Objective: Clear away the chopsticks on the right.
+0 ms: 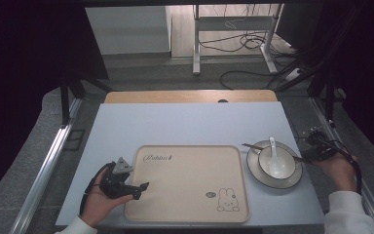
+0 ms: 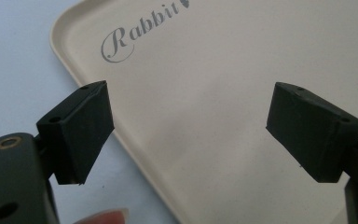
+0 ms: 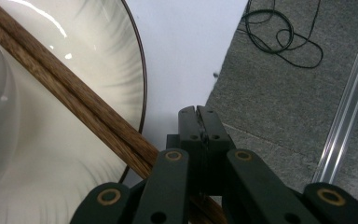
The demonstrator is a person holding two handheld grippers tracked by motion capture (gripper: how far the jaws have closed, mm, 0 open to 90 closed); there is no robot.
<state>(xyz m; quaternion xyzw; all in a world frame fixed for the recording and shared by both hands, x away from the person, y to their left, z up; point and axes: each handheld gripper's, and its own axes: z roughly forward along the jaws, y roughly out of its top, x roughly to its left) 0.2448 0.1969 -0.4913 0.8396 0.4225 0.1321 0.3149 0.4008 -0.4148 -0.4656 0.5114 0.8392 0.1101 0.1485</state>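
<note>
A beige tray (image 1: 185, 195) printed with "Rabbit" and a bunny lies at the table's front centre. My left gripper (image 1: 141, 190) rests at the tray's left edge, and in the left gripper view its jaws (image 2: 189, 130) stand wide open over the tray (image 2: 223, 60) with nothing between them. To the right of the tray, a white plate (image 1: 253, 170) carries a bowl (image 1: 285, 168) with a white spoon (image 1: 273, 151). Brown chopsticks (image 1: 253, 146) lie across the plate. My right gripper (image 1: 306, 157) is at the plate's right rim and shut (image 3: 198, 112). The chopsticks (image 3: 74, 93) pass under it, over the plate (image 3: 98, 60).
A white mat (image 1: 185, 126) covers the table, with a wooden strip (image 1: 190, 96) at its far edge. Metal rails (image 1: 44, 170) run along both sides. Cables (image 3: 284, 32) lie on the grey floor beyond the right edge. A desk frame (image 1: 233, 29) stands far back.
</note>
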